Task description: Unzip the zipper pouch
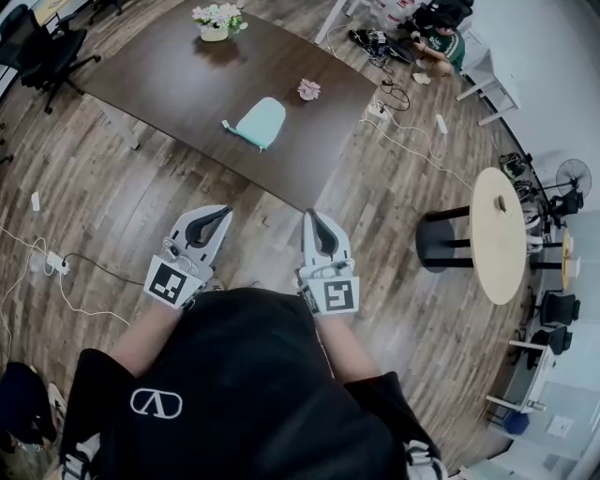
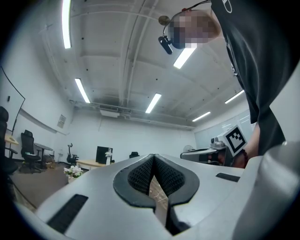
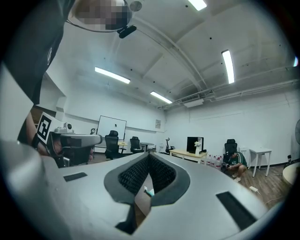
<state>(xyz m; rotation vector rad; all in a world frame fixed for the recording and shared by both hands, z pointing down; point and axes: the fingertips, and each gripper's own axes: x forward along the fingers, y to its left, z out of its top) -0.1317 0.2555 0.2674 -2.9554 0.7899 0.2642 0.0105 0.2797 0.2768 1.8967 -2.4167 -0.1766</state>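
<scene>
I see the teal fabric zipper pouch (image 1: 261, 122) lying diagonally, near-left to far-right, on the dark wooden bench (image 1: 169, 84). Its zipper is indistinct. My left tool (image 1: 223, 213) and right tool (image 1: 310, 215) are closed and empty.

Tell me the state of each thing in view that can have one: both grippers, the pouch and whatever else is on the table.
Left gripper: shut, empty, held short of the table.
Right gripper: shut, empty, beside the left one.
Light teal fabric zipper pouch: lying flat on the dark brown wooden table, untouched; zip too small to tell.
White pot of pale flowers: upright at the table's far end.
</scene>
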